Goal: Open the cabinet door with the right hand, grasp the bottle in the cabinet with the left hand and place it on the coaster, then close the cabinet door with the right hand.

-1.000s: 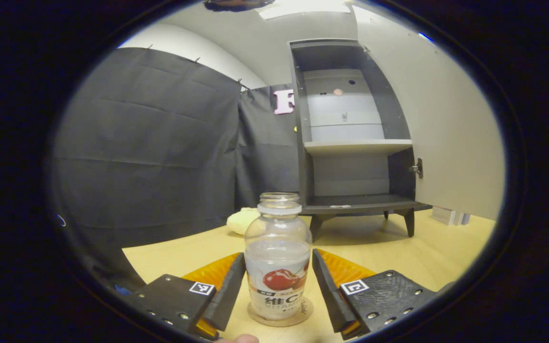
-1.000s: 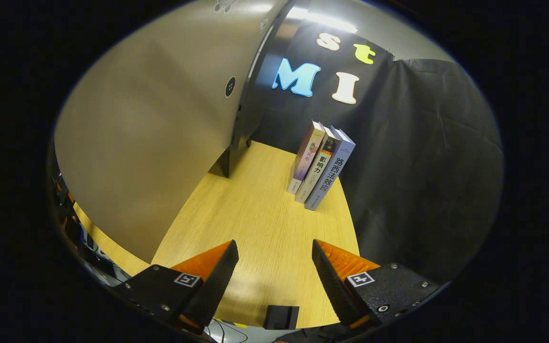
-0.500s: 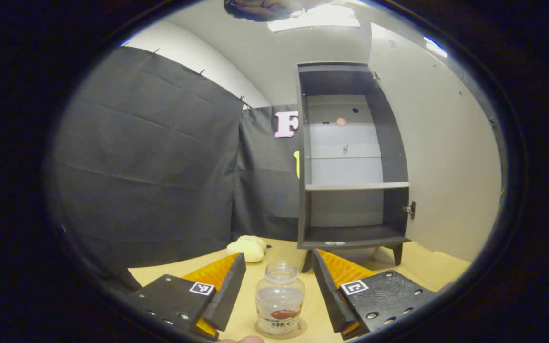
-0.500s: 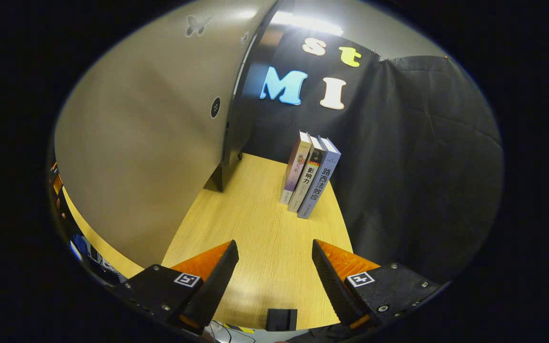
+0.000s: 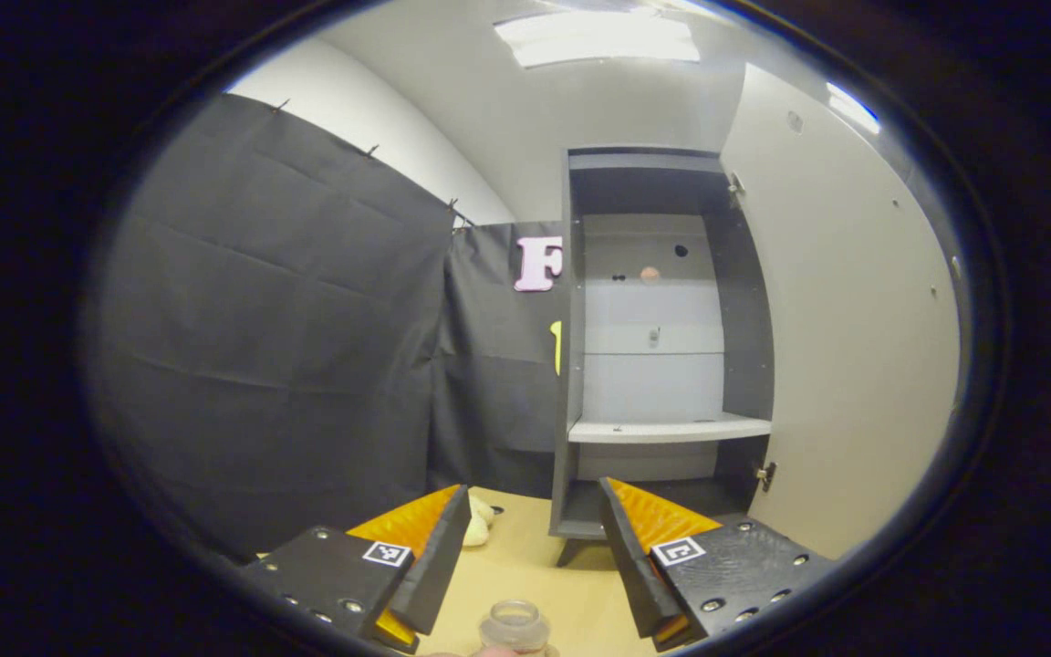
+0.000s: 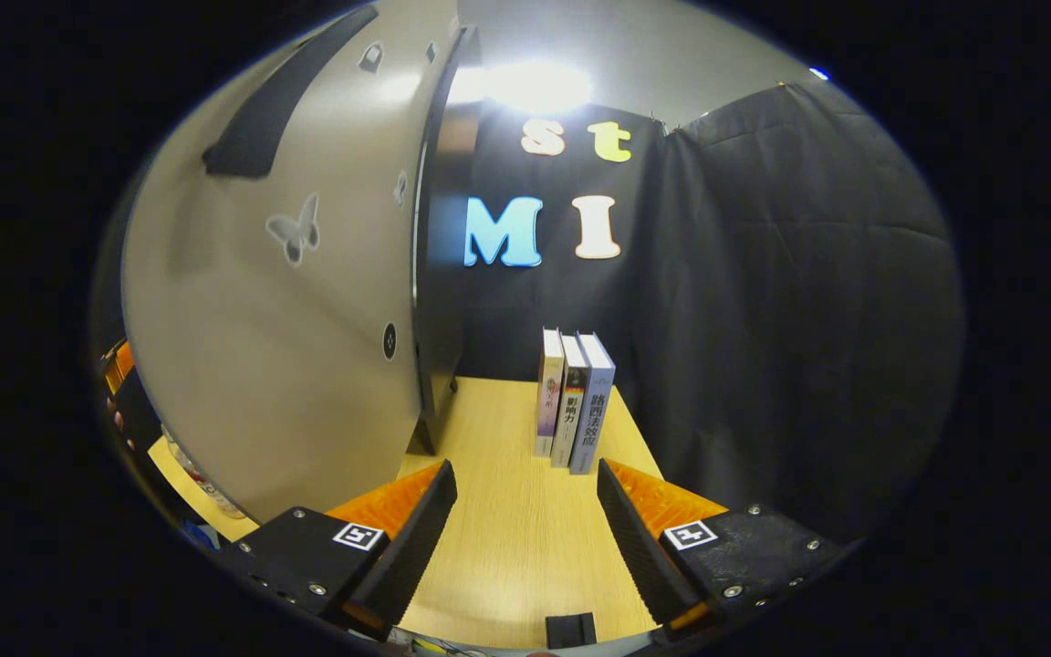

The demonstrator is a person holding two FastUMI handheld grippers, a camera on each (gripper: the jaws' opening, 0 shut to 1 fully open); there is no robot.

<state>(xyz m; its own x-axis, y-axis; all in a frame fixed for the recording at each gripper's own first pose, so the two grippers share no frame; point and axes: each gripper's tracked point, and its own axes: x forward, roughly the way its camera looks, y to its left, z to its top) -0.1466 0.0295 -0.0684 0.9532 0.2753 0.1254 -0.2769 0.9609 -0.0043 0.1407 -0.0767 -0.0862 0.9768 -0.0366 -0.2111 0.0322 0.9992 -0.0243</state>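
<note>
The cabinet (image 5: 662,365) stands ahead of the left claw (image 5: 533,547) with its interior exposed: a pale shelf (image 5: 669,429) crosses the lower part and the compartments hold nothing visible. The cabinet door (image 5: 840,328) is swung fully open, to the right of the left claw; in the right gripper view the same door (image 6: 279,301) rises to the left of the right claw (image 6: 525,529), showing a dark handle (image 6: 279,105) near its top and a butterfly decal (image 6: 295,228). The wooden worktop (image 6: 507,511) extends ahead of the right claw. Three upright books (image 6: 571,397) stand just ahead of the right claw, near the cloth wall. The bottle (image 5: 514,630) stands upright below and between the left claw's fingers, apart from both; only its open neck is visible. Both claws are spread wide and hold nothing.
</note>
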